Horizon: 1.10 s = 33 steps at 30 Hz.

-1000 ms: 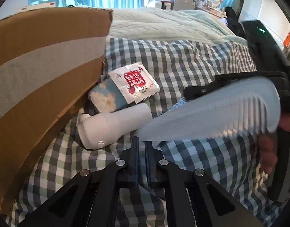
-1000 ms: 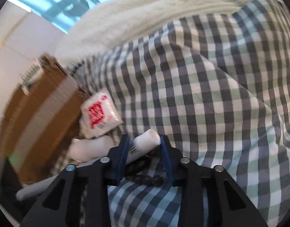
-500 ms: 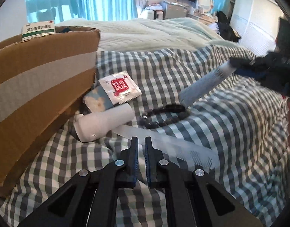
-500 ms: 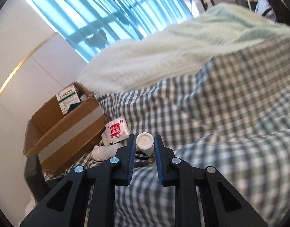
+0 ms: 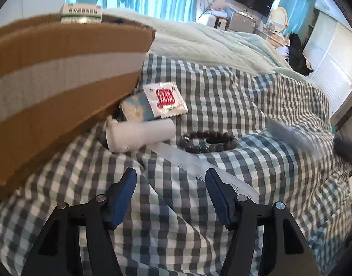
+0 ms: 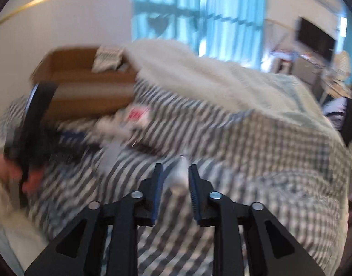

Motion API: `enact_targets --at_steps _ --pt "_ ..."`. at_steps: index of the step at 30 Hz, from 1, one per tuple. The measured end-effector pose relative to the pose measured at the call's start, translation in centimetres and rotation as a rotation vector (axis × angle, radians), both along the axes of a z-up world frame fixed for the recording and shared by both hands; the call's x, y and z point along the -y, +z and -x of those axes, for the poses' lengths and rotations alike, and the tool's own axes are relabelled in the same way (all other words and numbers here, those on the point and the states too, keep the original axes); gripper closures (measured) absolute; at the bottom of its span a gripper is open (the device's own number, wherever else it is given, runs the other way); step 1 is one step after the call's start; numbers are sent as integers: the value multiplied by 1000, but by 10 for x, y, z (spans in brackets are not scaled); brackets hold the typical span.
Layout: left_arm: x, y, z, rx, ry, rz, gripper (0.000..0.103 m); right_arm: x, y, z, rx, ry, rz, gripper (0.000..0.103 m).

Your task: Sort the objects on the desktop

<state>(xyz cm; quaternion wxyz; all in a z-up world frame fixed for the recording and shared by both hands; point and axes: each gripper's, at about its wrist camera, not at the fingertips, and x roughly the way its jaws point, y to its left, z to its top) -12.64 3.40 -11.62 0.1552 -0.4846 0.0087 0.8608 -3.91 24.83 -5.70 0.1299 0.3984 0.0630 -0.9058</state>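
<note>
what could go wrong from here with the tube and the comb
1. The right claw is opening with the white tube between its pads; the blurred view shows a fast swing, so the tube may fall short of the box.
2. The left claw is opening over the comb, which lies flat on soft checked bedding; closing may snag cloth.

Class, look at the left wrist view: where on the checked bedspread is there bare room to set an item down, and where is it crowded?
Free: checked bedspread right of the red sachet, beyond the bead bracelet. Crowded: beside the cardboard box, around the white bottle and comb.
</note>
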Motion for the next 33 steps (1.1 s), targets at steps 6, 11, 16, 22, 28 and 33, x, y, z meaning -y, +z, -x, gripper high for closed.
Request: enact_targets --at_steps 6,11,16,22,28,33 --pt "1 -4 0 5 77 43 38 1 -14 -6 47 -25 30 35" --pt "5 -8 5 88 166 -98 38 -11 -10 19 69 -147 100 29" --pt "-27 -22 17 170 136 -113 40 -5 -20 42 105 -169 193 29" --pt "-46 -25 13 135 94 -2 69 3 -38 35 144 -142 190 29" --pt "-16 -24 3 172 88 -115 77 4 -40 36 159 -140 197 29" --pt "-3 -19 -2 159 115 -121 77 18 -40 50 175 -124 217 29"
